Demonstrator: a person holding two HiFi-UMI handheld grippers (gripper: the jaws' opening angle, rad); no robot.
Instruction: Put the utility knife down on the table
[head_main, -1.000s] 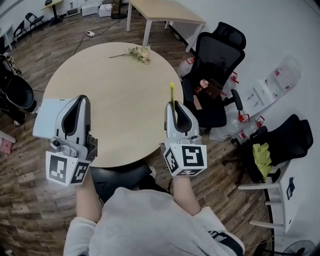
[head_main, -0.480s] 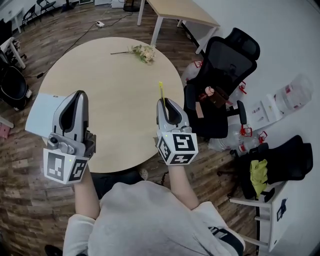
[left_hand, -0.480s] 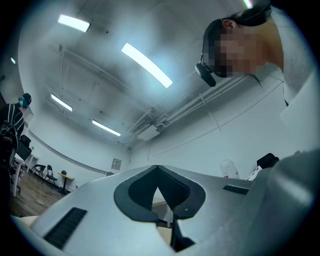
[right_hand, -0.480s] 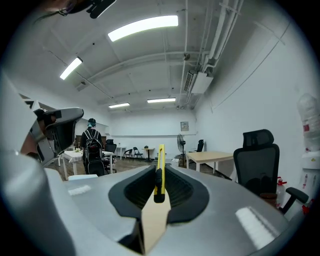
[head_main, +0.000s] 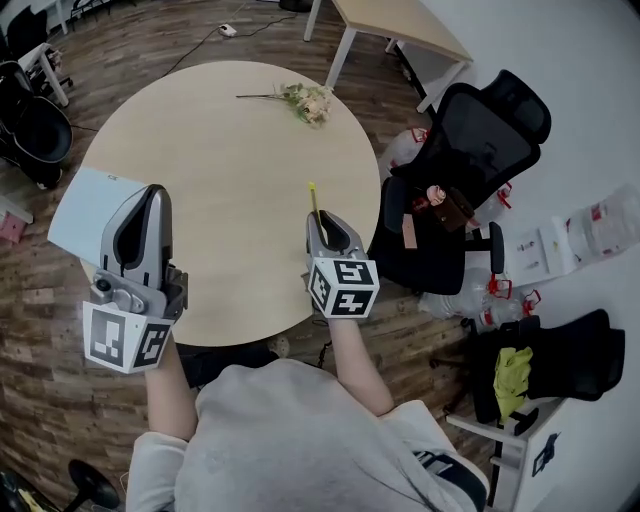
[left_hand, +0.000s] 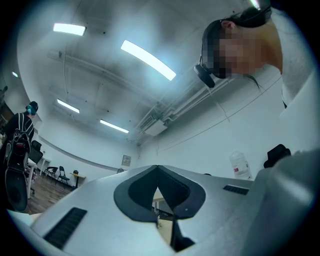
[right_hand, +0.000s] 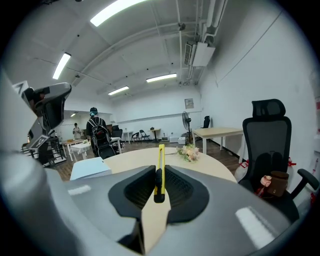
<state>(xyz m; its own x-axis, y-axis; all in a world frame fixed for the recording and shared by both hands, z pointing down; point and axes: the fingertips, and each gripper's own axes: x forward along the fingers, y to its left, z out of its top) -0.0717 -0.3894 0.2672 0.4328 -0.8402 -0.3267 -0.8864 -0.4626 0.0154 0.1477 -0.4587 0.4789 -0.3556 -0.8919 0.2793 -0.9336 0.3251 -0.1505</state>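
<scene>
A yellow utility knife (head_main: 313, 198) sticks out forward from my right gripper (head_main: 322, 218), which is shut on it above the near right part of the round beige table (head_main: 220, 150). In the right gripper view the knife (right_hand: 160, 157) stands on edge between the dark pads of that gripper (right_hand: 159, 173), pointing across the table (right_hand: 210, 167). My left gripper (head_main: 152, 192) hovers over the table's near left edge, shut and holding nothing. The left gripper view has that gripper (left_hand: 157, 169) tilted up at the ceiling.
A bunch of pale flowers (head_main: 308, 100) lies at the table's far side. A light blue sheet (head_main: 85, 212) rests at the left edge beside my left gripper. A black office chair (head_main: 470, 150) stands close to the table's right. A person with a backpack (right_hand: 97, 135) stands far off.
The right gripper with the knife has moved a little left, further in over the table. The left gripper has kept its place; the head view has shifted.
</scene>
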